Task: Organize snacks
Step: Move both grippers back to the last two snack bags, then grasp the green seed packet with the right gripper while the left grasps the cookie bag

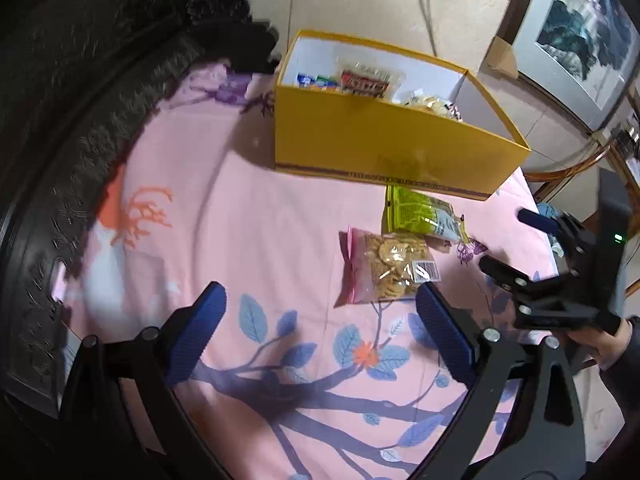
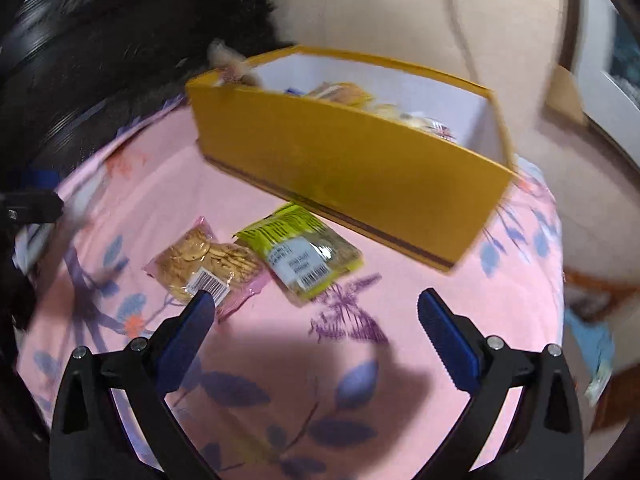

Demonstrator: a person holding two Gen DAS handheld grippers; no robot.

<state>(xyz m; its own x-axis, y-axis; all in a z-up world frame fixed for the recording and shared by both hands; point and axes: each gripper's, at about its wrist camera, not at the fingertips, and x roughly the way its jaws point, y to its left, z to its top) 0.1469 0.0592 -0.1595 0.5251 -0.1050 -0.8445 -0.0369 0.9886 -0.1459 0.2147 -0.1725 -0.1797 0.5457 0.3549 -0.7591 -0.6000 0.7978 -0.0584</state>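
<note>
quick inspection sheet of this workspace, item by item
surface: pink floral cloth, mostly bare
job's things: yellow box open, already holding snacks; biscuit bag and green packet lie on the cloth in front of it, edges meeting
clutter: nothing seen
grippers: left gripper open, empty; right gripper open, empty, near the biscuit bag
cables: one cord on the floor behind the box
surroundings: framed picture, dark carved furniture
</note>
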